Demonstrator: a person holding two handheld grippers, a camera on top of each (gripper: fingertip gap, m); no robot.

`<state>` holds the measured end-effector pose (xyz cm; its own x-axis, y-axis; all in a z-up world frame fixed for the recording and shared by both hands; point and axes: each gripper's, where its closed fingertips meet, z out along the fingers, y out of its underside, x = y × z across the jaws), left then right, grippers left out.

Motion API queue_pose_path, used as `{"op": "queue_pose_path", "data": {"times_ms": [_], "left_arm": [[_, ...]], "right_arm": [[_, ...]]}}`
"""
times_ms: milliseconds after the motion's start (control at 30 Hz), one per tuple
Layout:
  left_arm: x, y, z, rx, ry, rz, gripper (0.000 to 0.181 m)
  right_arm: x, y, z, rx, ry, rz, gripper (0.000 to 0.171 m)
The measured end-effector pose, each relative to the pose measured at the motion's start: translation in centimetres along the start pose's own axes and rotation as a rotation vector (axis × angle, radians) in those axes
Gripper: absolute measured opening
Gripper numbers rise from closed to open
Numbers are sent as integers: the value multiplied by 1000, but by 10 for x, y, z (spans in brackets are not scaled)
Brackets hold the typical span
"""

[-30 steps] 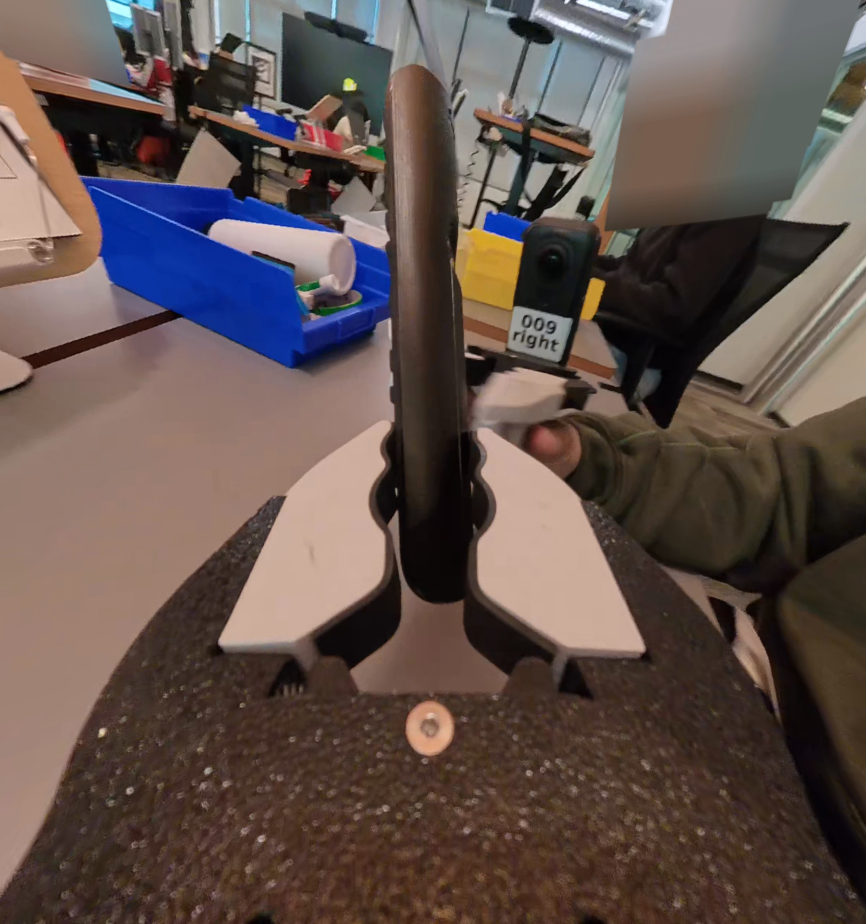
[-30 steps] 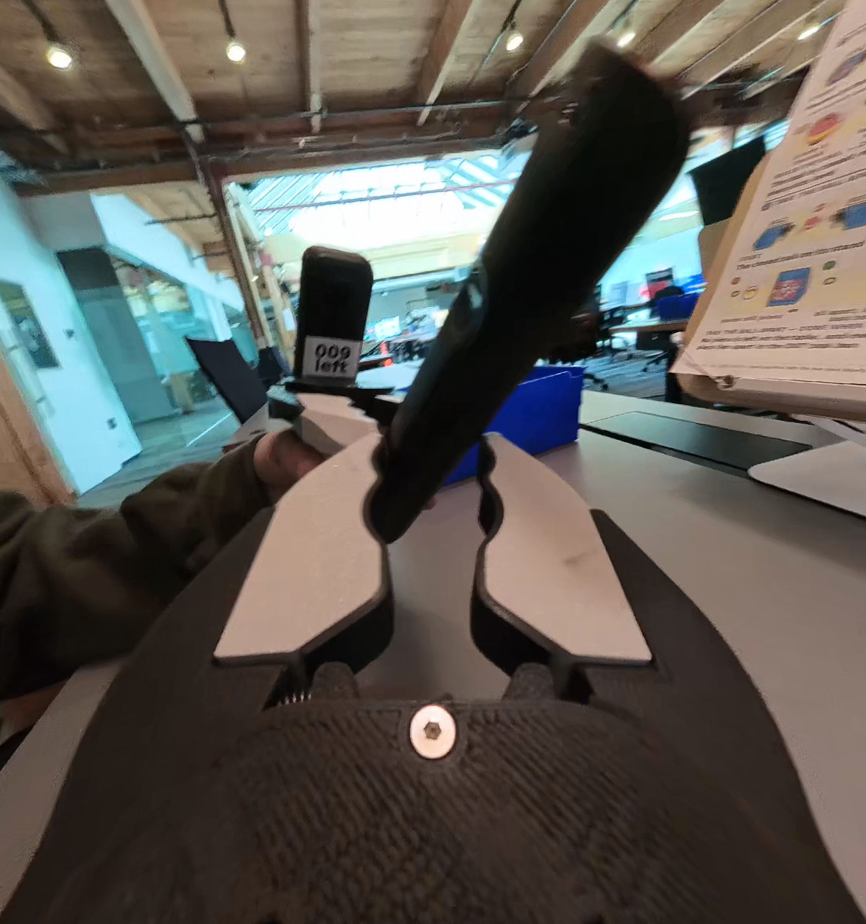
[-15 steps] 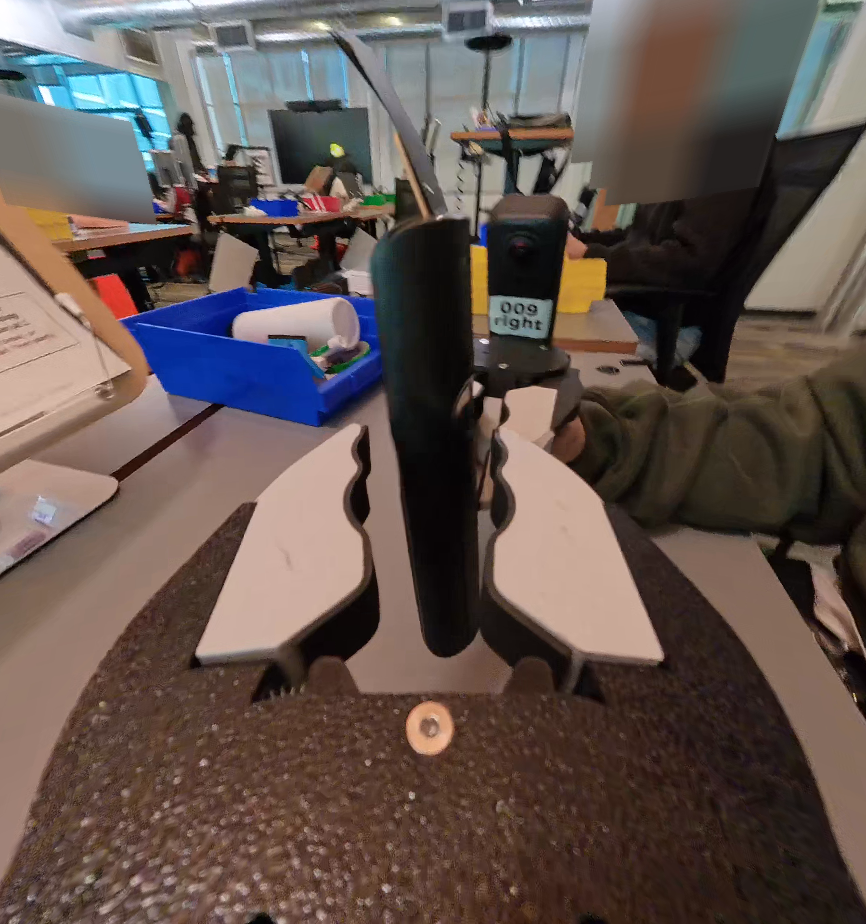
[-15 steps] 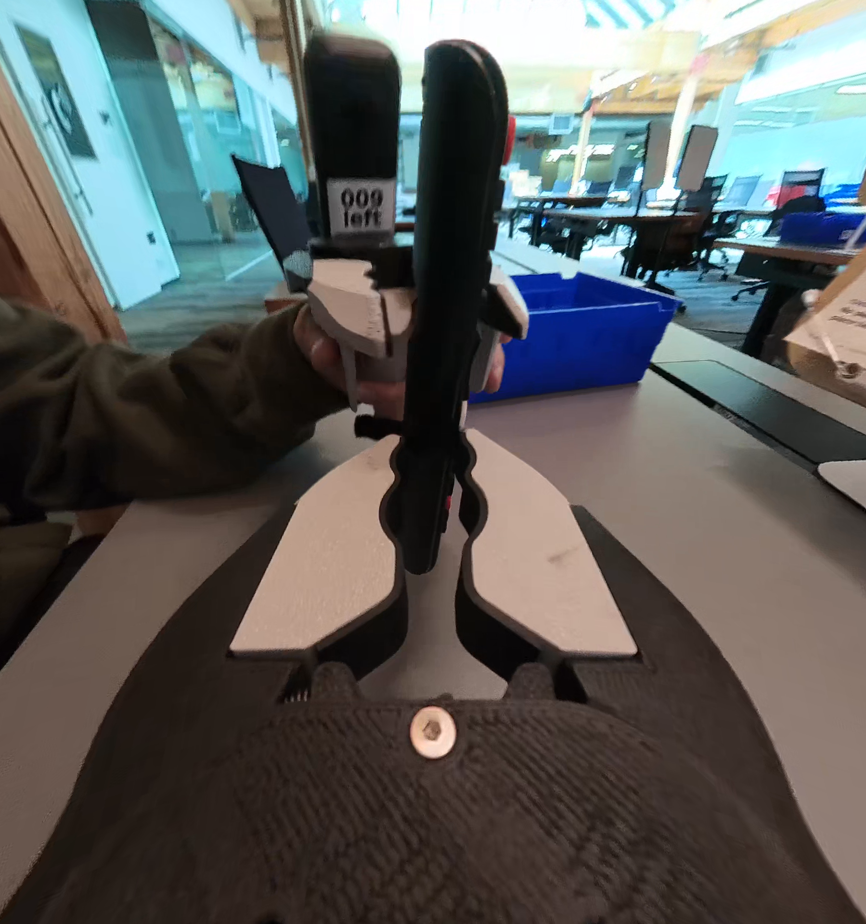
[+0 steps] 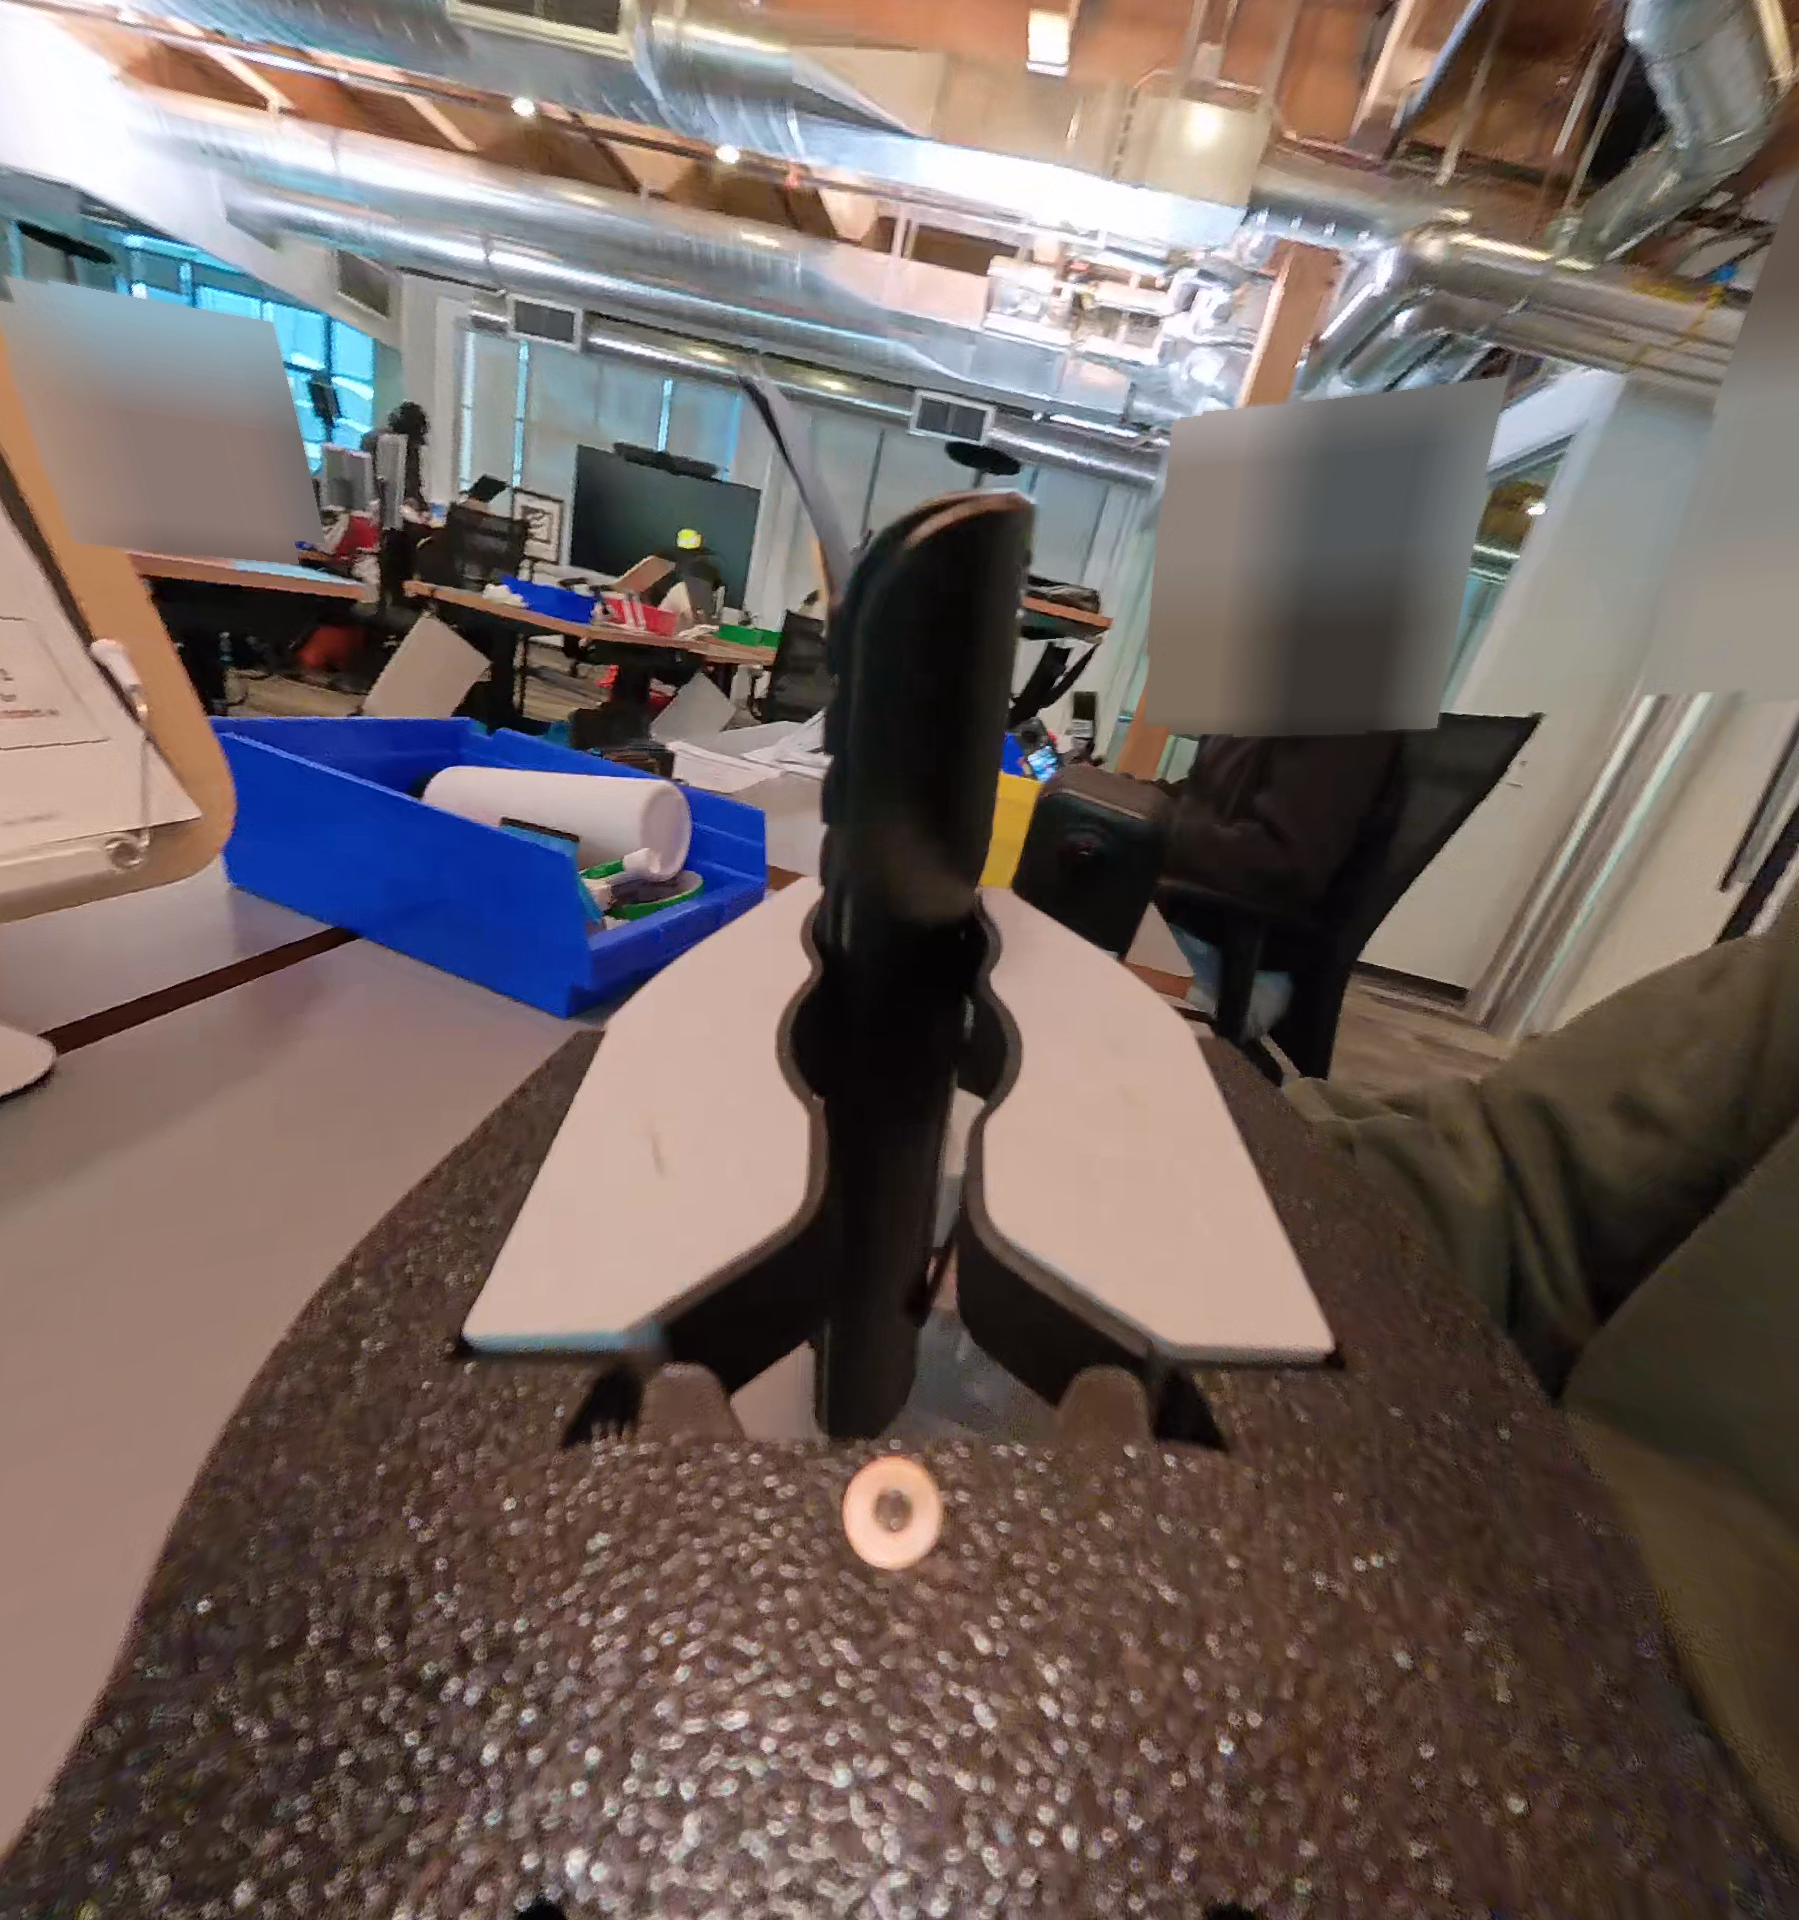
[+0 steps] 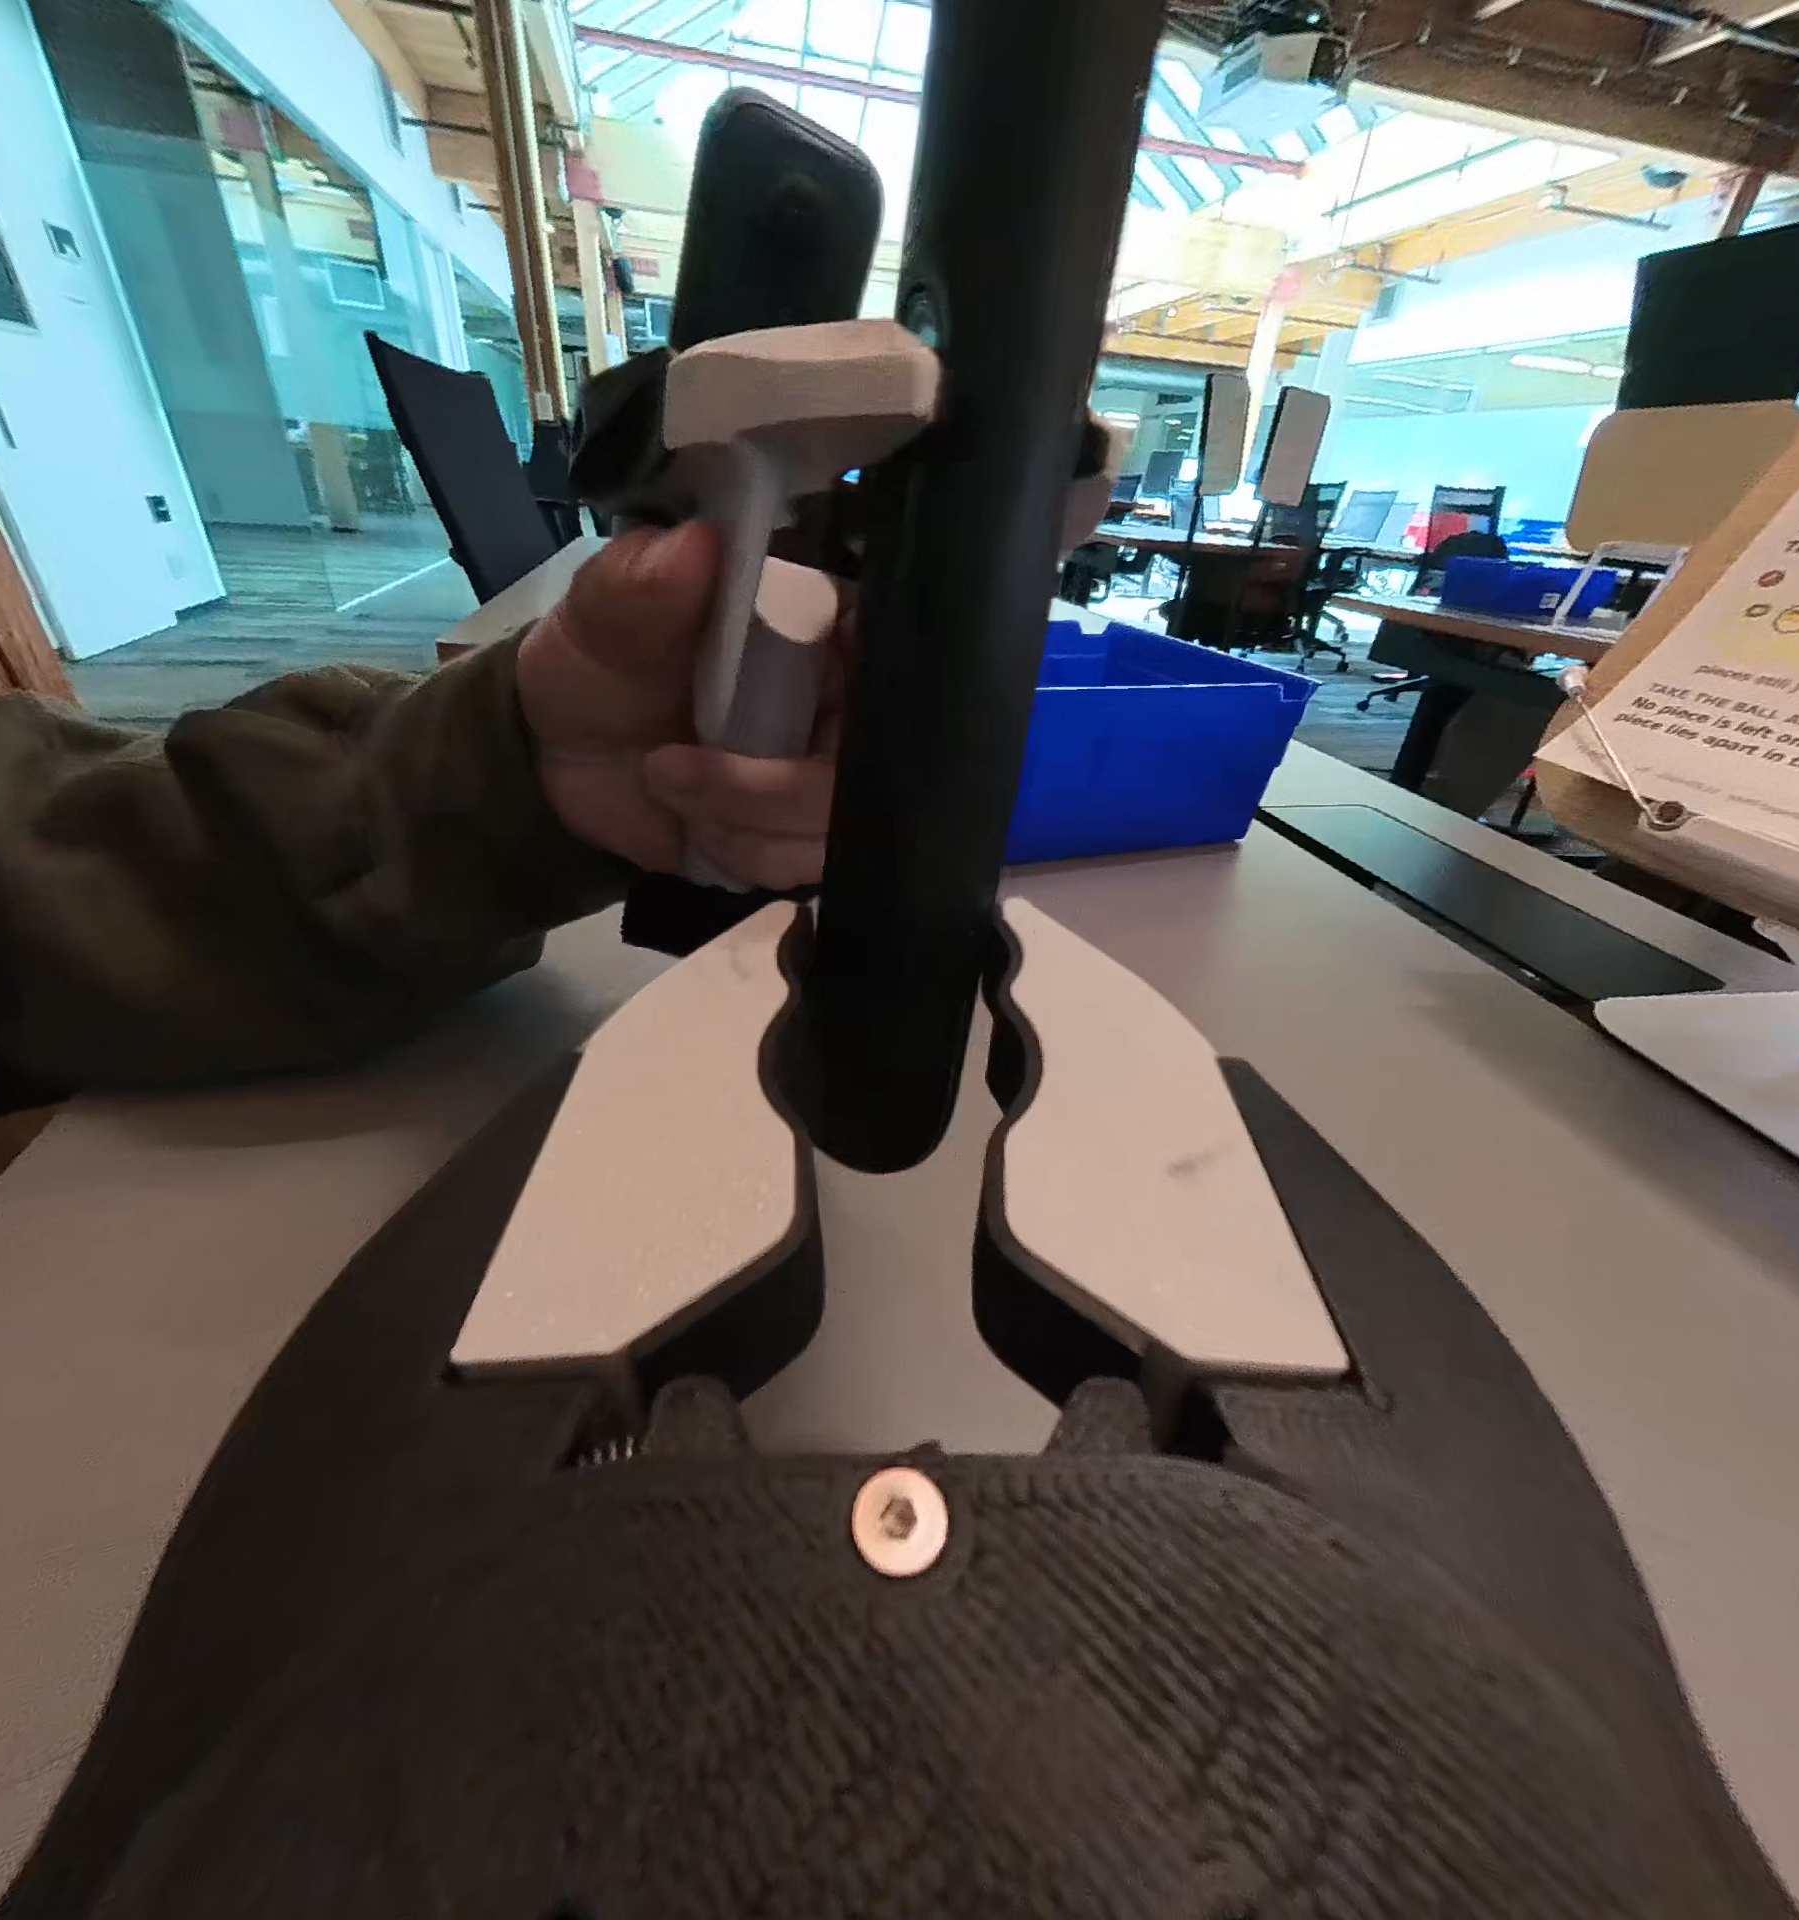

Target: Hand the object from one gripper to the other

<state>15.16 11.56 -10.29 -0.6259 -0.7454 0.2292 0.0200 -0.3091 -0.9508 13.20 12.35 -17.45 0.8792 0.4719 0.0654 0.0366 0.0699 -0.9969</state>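
Note:
The object is a long black remote control (image 5: 910, 935), held upright above the grey table (image 5: 199, 1195). My left gripper (image 5: 895, 935) is shut on it, and its lower end reaches deep between the fingers. In the right wrist view the remote (image 6: 936, 675) hangs with its lower end between my right gripper (image 6: 895, 966) fingers, which stand slightly apart beside it. The left gripper (image 6: 999, 416) shows farther off there, clamped on the remote's upper part, a hand (image 6: 646, 707) on its handle. The right gripper's camera (image 5: 1087, 862) shows behind the remote.
A blue bin (image 5: 459, 862) holding a white roll stands at the back left; it also shows in the right wrist view (image 6: 1134, 738). A clipboard stand (image 5: 33, 727) with papers is at the left. A seated person (image 5: 1279, 831) is behind the table. Some 7 centimeters of space lies between my two pairs of fingers.
The left gripper, open half a second ago, has shut on the remote again. The right gripper's jaws have widened from their grip. Both views have tilted upward.

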Motion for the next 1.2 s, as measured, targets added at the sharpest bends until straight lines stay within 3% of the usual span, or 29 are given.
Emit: {"op": "queue_pose_path", "data": {"times_ms": [200,300,333,500,600,733,833,933,1000,1100,1167,1200], "left_arm": [[5,6,-3,-60,32,76,25],[3,7,-10,-120,-8,180,53],[3,11,-12,-164,-7,209,54],[9,25,-20,-294,39,264,51],[15,34,-27,-368,101,256,26],[10,41,-28,-442,84,228,24],[2,35,-26,-395,34,205,24],[-7,13,-21,-226,-26,129,24],[-7,-1,-19,-111,-18,79,24],[-4,-7,-14,-6,20,35,24],[-2,-2,-10,2,40,10,24],[0,-3,-9,20,56,-14,24]], "right_arm": [[0,0,-14,-81,-106,27,26],[-2,1,-18,-117,-129,17,25],[-2,1,-19,-124,-136,17,25],[-11,11,-19,-193,-191,-1,25],[-16,18,-19,-238,-226,-10,25],[-13,24,-21,-274,-207,-49,25],[-4,18,-18,-175,-149,23,28],[12,-9,-20,40,-64,136,51],[23,-14,-22,90,10,165,62],[20,-25,-21,172,-24,240,58],[17,-37,-24,269,-51,261,32],[15,-41,-26,294,-65,255,30]]}}
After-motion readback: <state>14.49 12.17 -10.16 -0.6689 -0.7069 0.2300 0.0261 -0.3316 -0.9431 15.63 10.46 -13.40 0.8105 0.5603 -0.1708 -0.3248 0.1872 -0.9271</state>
